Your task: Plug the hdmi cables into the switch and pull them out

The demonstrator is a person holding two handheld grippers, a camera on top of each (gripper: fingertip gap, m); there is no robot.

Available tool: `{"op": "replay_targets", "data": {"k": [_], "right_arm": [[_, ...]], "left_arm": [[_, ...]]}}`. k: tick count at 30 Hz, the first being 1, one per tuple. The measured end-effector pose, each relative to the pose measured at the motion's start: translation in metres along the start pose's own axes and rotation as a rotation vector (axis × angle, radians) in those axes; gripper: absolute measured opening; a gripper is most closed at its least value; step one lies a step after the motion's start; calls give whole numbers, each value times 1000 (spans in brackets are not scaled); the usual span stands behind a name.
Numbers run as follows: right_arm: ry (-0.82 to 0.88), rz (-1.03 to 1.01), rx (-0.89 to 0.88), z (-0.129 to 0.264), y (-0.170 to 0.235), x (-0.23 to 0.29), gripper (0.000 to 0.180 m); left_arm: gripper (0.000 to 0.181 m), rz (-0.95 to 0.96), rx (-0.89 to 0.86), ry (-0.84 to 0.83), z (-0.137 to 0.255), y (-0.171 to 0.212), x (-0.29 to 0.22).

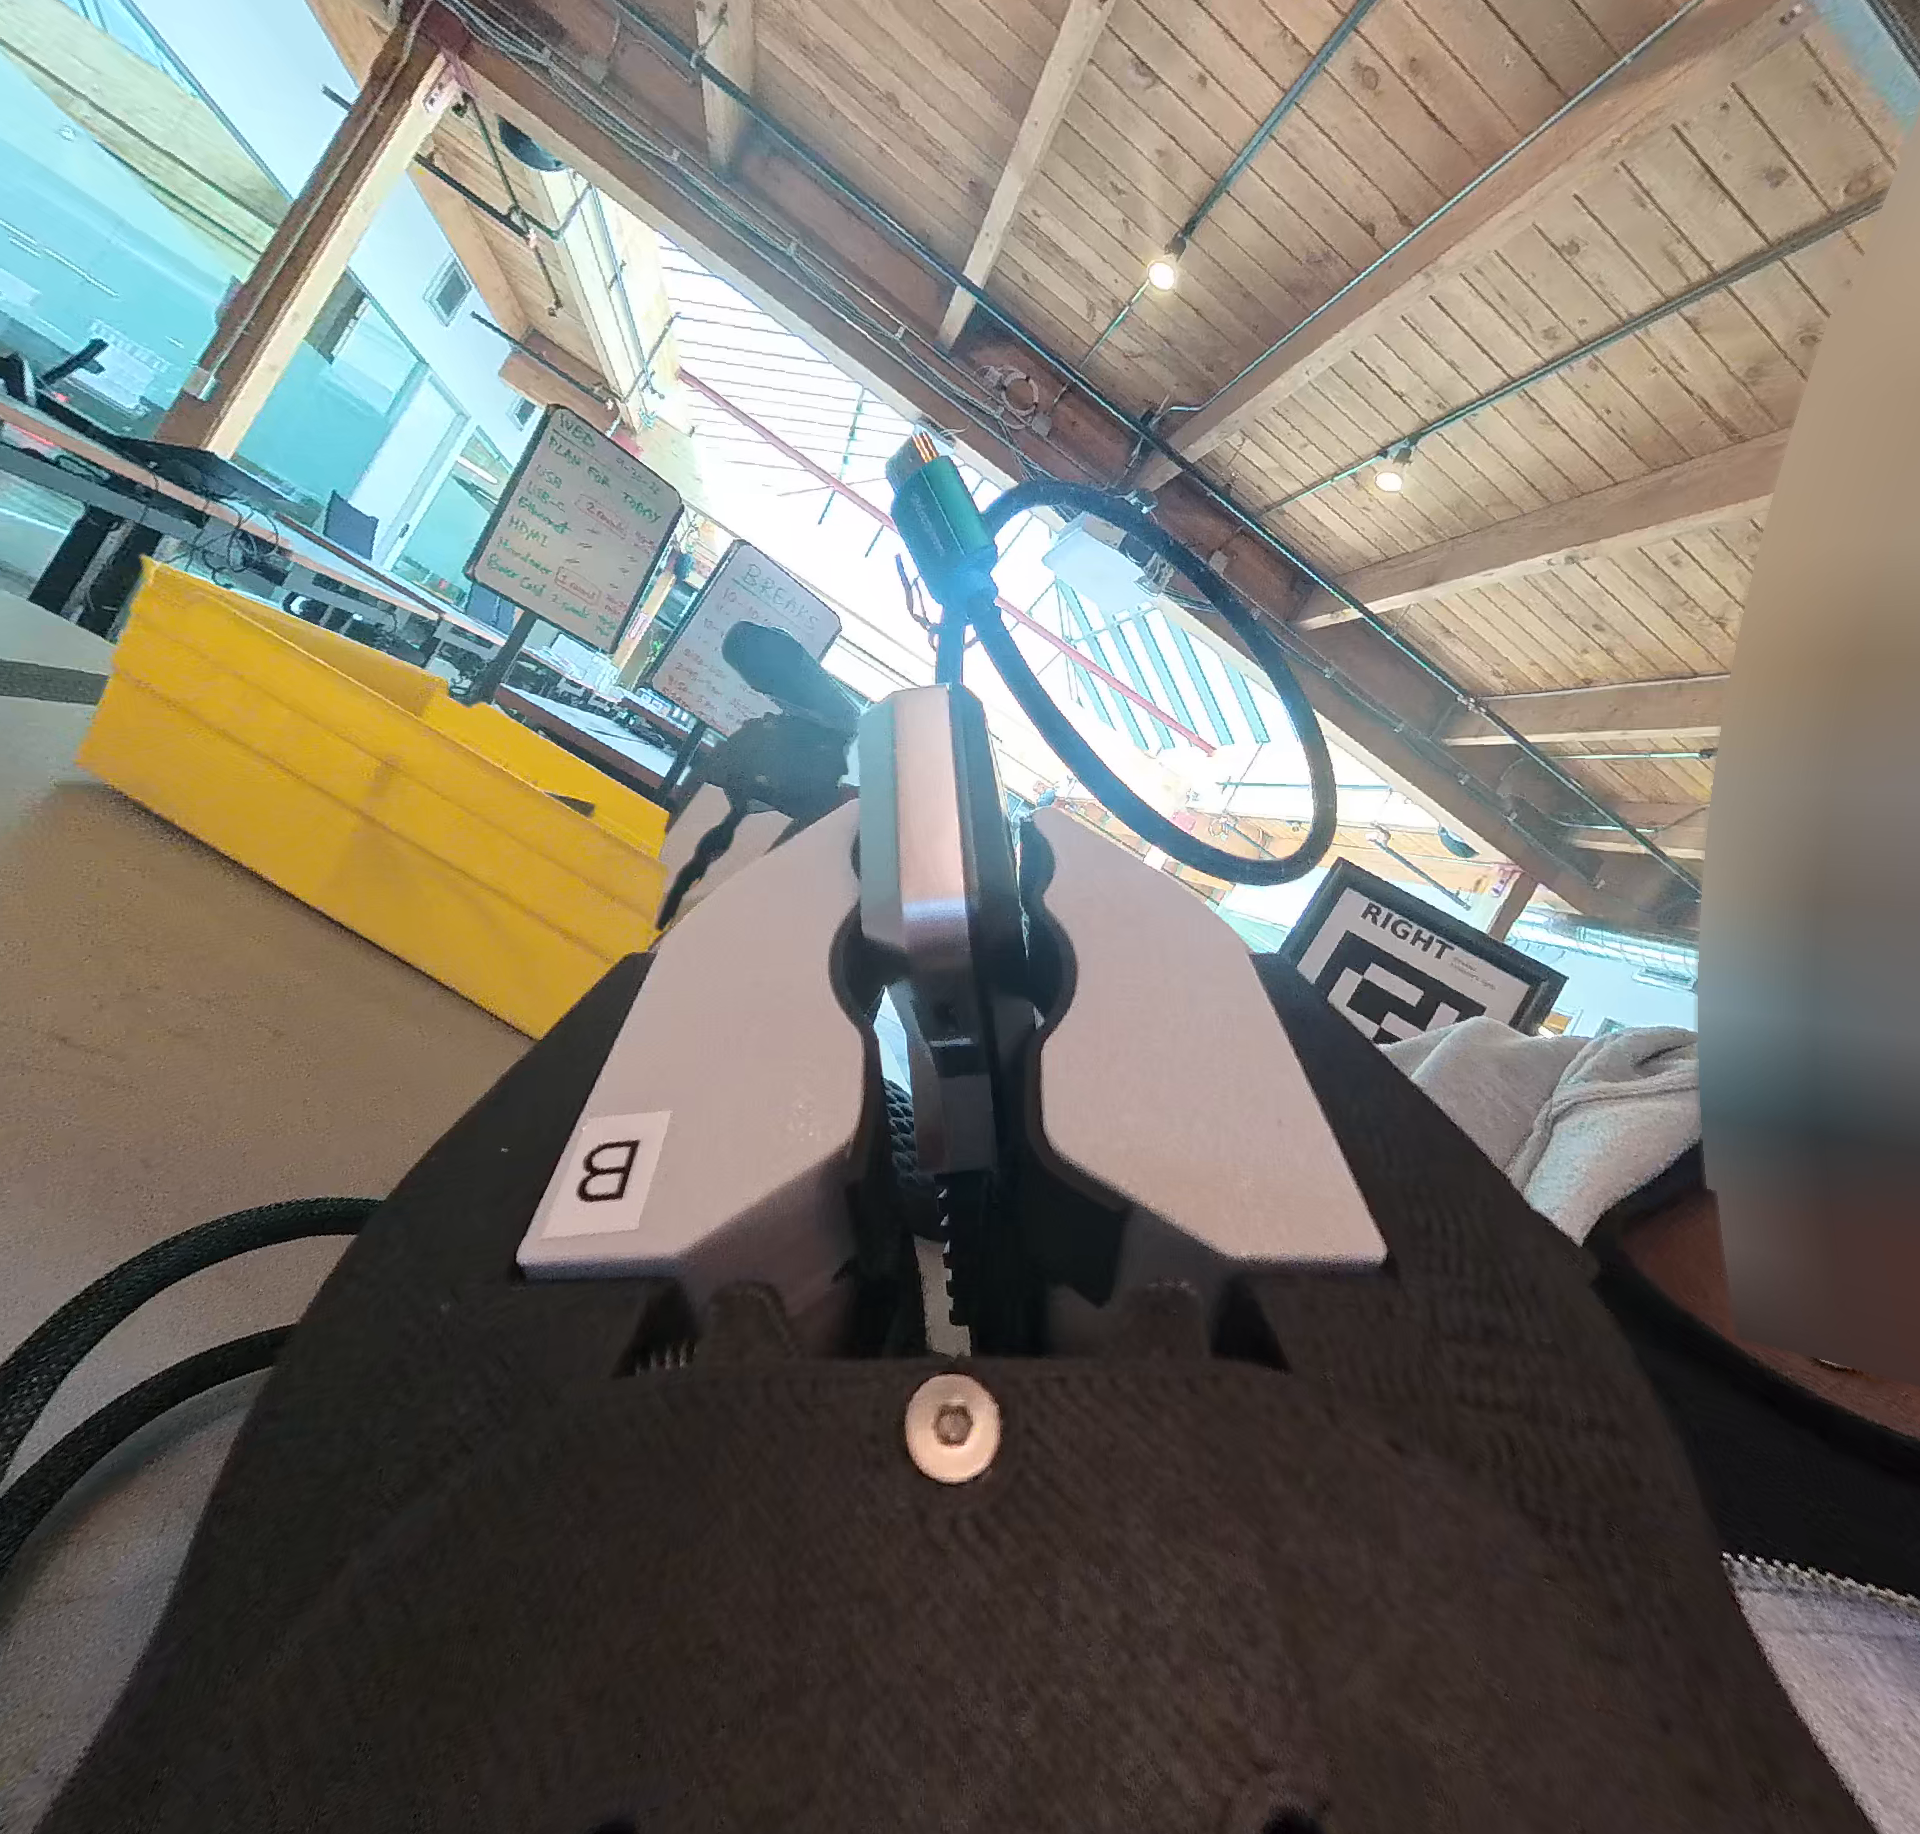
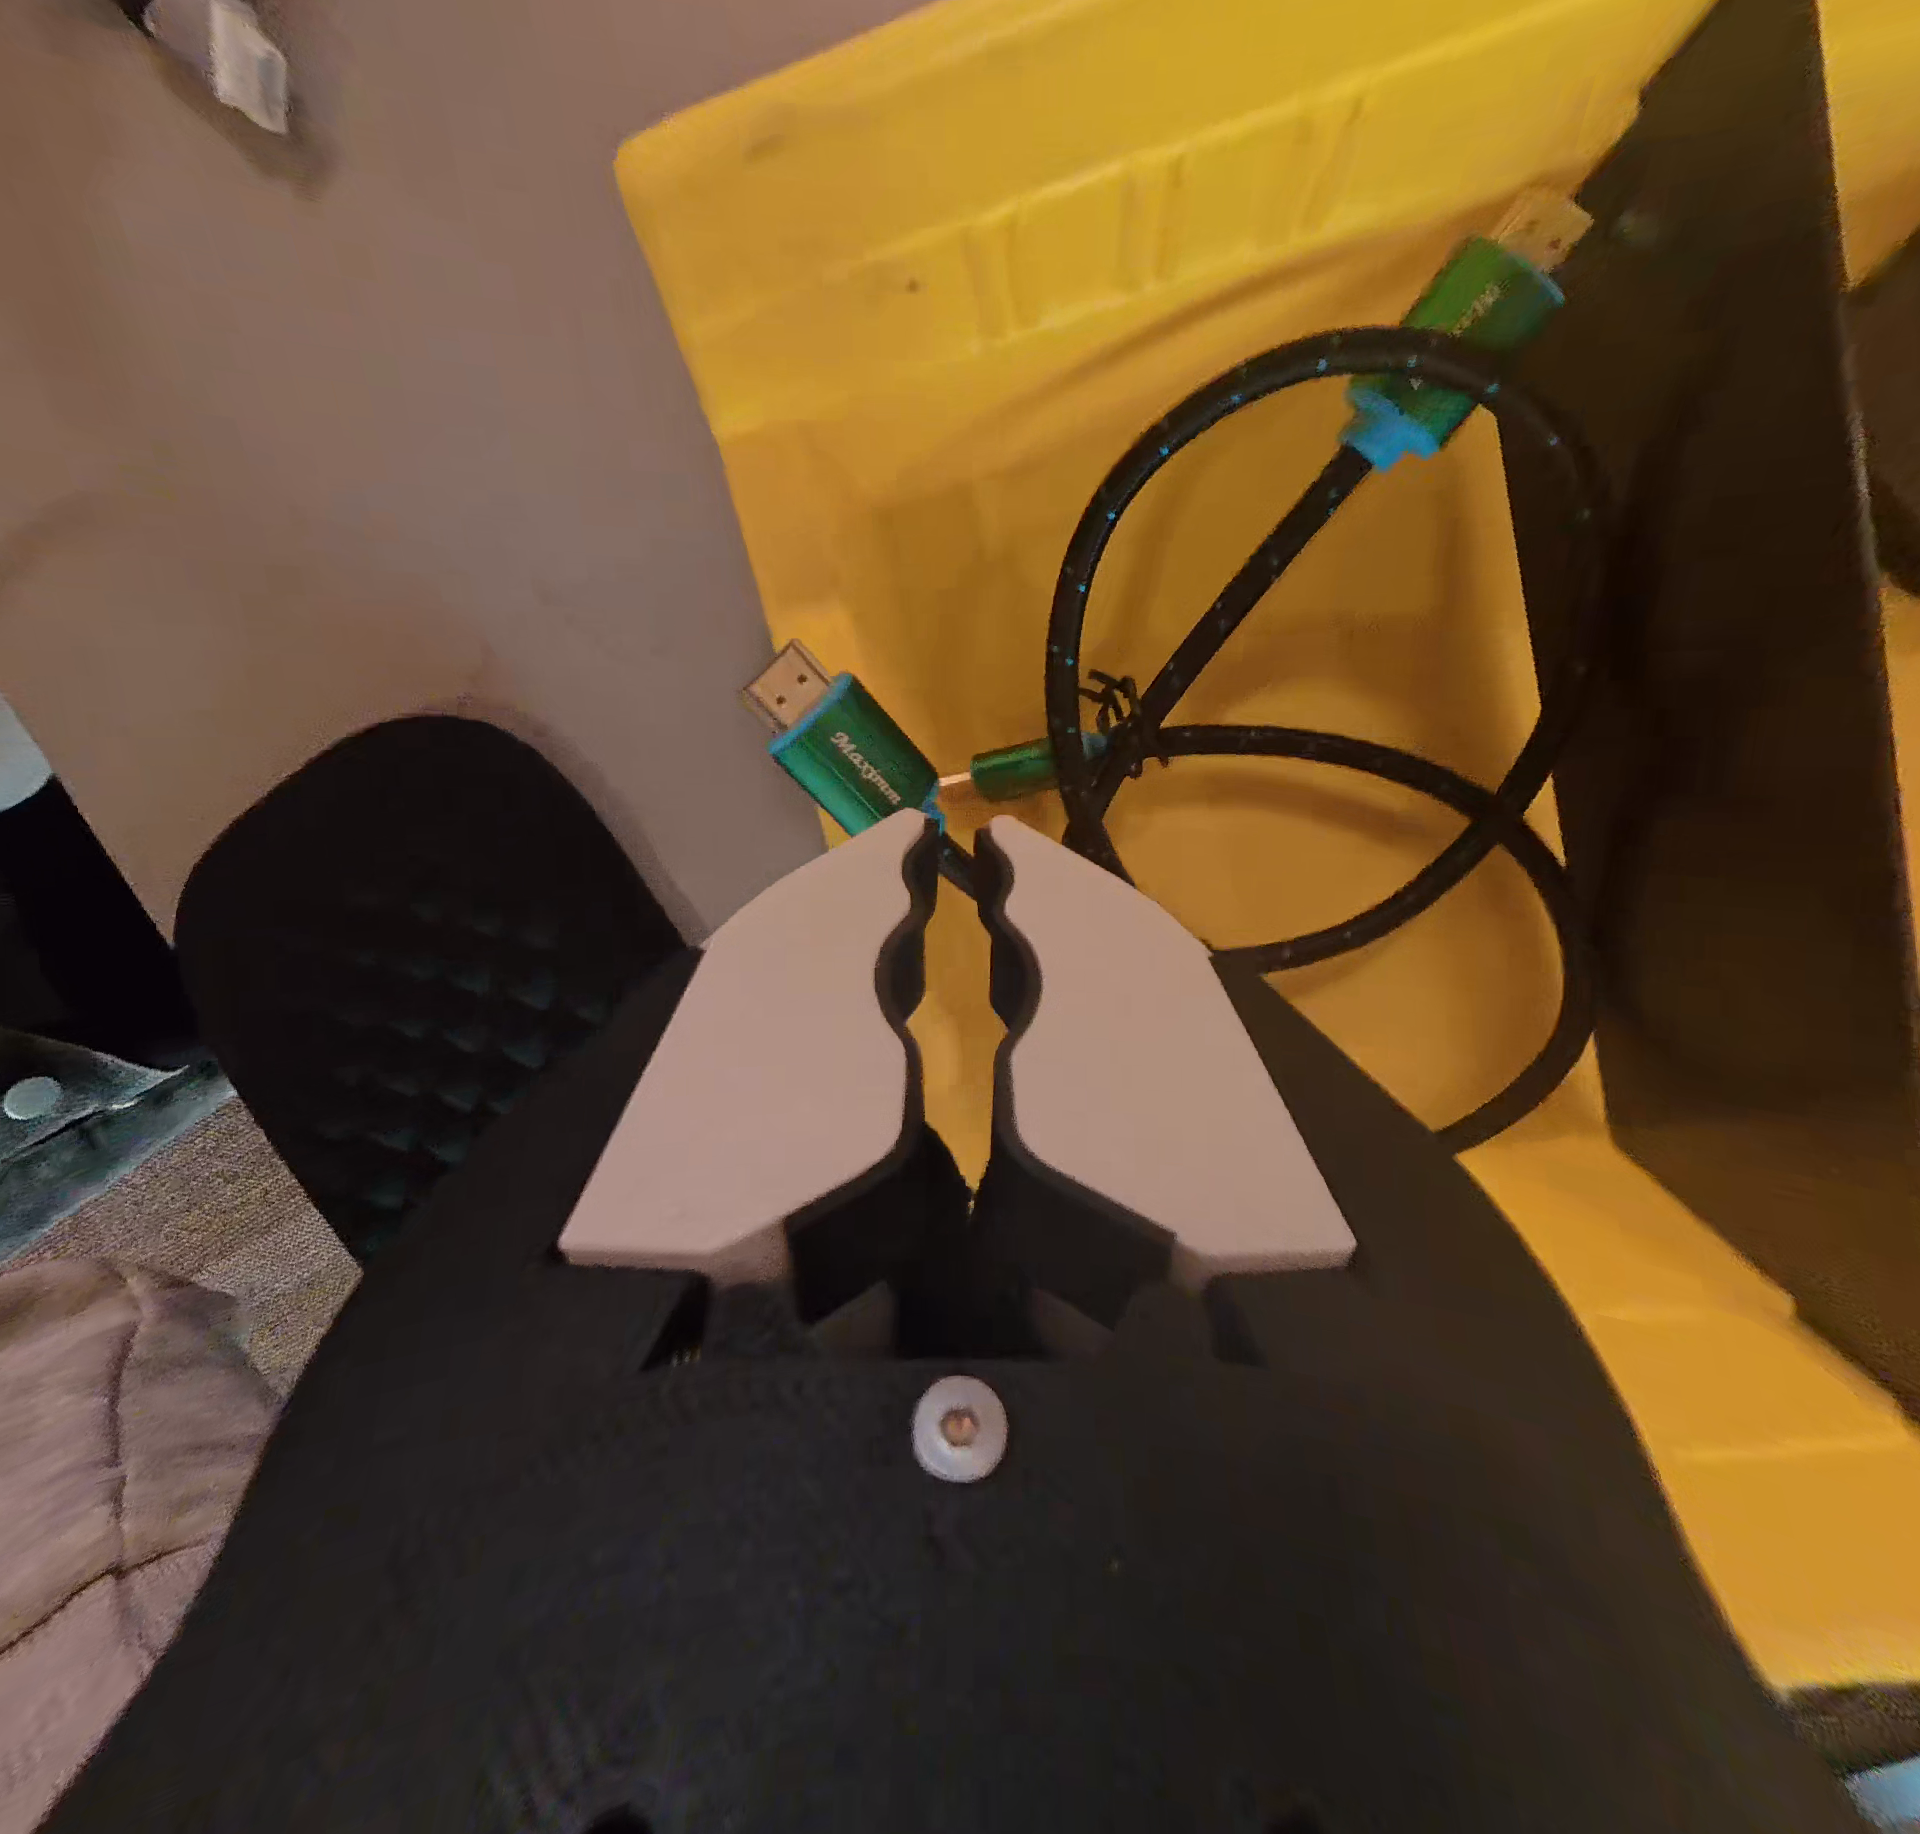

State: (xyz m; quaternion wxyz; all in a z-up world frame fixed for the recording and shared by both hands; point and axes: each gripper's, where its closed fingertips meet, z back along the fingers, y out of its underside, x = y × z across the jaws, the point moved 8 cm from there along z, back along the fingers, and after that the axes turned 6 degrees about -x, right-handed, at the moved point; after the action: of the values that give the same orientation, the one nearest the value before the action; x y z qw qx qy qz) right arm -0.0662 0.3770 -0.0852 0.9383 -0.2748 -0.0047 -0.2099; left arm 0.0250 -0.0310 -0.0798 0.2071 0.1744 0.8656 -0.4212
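- Bench (image 1: 208,953) of pale grey-beige, smooth and matte, runs under both views; a yellow bin (image 1: 364,776) stands on it.
- Overhead in the left wrist view, a ceiling (image 1: 1351,174) of wooden planks and beams carries conduit and small spot lamps, with bright skylight glazing beyond.
- Two whiteboards (image 1: 577,527) stand farther back, near long desks and glass walls on the left.
- A framed black-and-white marker sign (image 1: 1423,963) sits low at right, beside a grey sleeve (image 1: 1579,1109) of a person.
- Left gripper (image 1: 951,849) is clamped on the switch (image 1: 925,818), a slim grey metal box held upright, edge-on between the grey fingers (image 1: 727,1036).
- A black cable (image 1: 1247,745) rises from behind the switch, loops round and ends in a green plug (image 1: 935,527) that points up, free in the air.
- A thick black braided cable (image 1: 125,1285) lies on the bench at lower left.
- In the right wrist view, the right gripper (image 2: 956,834) has its fingers nearly together, closed on a thin black braided hdmi cable (image 2: 954,862) just behind its green plug (image 2: 847,750).
- That plug's metal tip points up and left, over the bench just beside the bin's edge.
- Inside the yellow bin, coiled cables (image 2: 1299,745) lie in loops with a second green plug (image 2: 1455,350) near a dark divider (image 2: 1714,641).
- A black mesh chair back (image 2: 416,901) shows at lower left.
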Motion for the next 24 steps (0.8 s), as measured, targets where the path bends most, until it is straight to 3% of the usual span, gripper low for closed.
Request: {"op": "replay_targets", "data": {"k": [1,7,12,16,19,24], "right_arm": [[-10,4,-5,-2,-3,0,7],[3,20,-16,-9,-13,3,7],[88,79,-22,-1,-12,6,25],[-1,137,-115,4,-19,19,29],[-58,153,-20,-8,-15,22,31],[-72,117,-17,-14,-16,15,24]], "left_arm": [[22,-1,0,0,0,0,0],[22,-10,-3,4,0,-1,-2],[22,-17,1,7,0,-1,-2],[22,-12,1,7,-1,-1,-2],[22,-13,2,6,-1,-1,-1],[22,-10,-1,8,0,-1,-1]]}}
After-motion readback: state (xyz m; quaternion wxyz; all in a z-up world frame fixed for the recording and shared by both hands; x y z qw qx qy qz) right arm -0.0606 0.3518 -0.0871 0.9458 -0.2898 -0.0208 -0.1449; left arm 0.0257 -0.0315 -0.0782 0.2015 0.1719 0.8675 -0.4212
